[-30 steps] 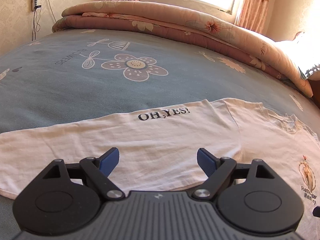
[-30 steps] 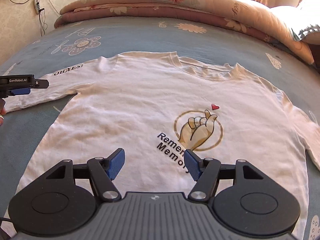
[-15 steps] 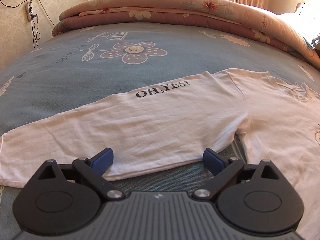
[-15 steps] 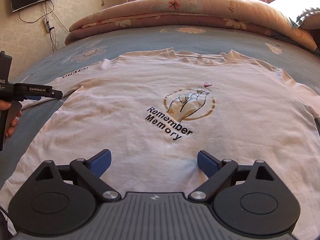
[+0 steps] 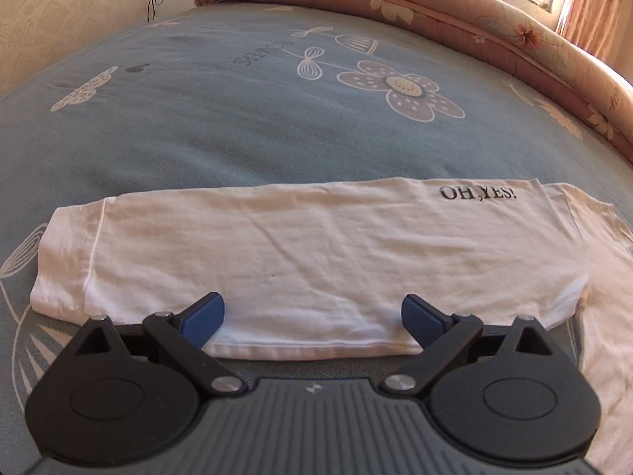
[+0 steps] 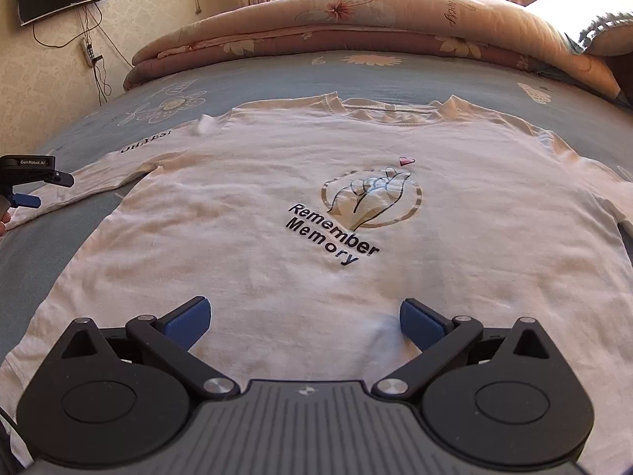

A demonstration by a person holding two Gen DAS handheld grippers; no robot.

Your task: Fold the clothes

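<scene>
The left tool (image 5: pixel 312 322) pointed steeply down at the near hem of the shirt's sleeve (image 5: pixel 308 257), its blue pads spread wide with nothing pinched between them. The right tool (image 6: pixel 302 322) tilted down over the lower front of the shirt (image 6: pixel 277 206); its jaws were opening, the cloth lying flat under the gap and not gripped. In the right wrist view the left tool showed at the left edge, a fingertip of the hand (image 6: pixel 4 221) just visible under it. The white long-sleeved shirt lay face up and spread flat on the blue flowered bed sheet (image 5: pixel 198 118), lightly creased, collar toward the rolled quilt (image 6: pixel 356 27). The sleeve read "OH,YES!"; the chest print showed a hand in a ring, a small heart and "Remember Memory". The left tool's body carried "GenRobot.AI".
</scene>
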